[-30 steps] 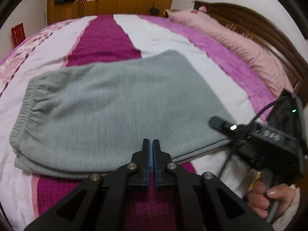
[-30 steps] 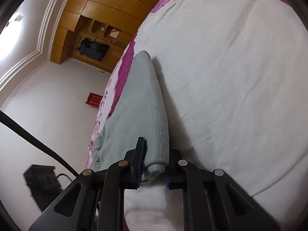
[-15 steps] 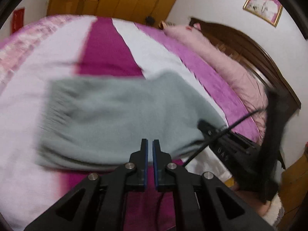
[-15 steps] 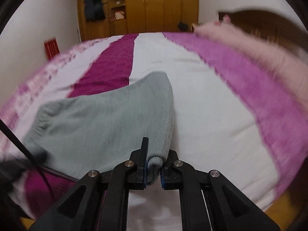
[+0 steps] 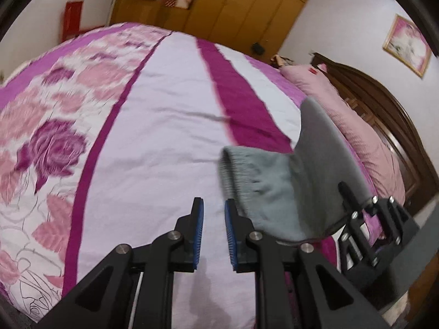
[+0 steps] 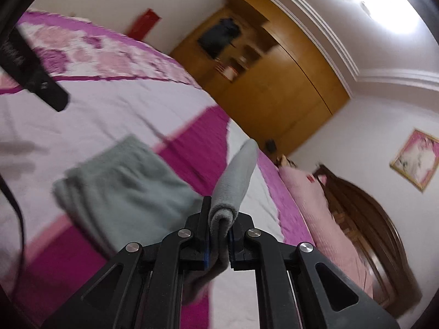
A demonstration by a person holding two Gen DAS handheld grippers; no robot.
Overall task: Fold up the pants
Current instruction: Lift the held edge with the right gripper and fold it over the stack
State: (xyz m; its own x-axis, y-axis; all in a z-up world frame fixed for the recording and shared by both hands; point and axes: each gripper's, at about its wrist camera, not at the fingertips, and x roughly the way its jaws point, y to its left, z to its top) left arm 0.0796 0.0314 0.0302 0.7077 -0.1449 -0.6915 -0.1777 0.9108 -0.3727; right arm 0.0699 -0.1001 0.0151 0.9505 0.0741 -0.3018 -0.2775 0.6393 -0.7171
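A folded edge of the grey pants is clamped between the pads of the right hand-held gripper and lifted off the bed near its headboard-side edge — while the left hand-held gripper is seen opening, nothing between its pads.

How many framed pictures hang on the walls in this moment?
1. A gold-framed pink picture hangs on the white wall above the dark wooden headboard, seen from both claw cameras. Walls outside the views may hold more.
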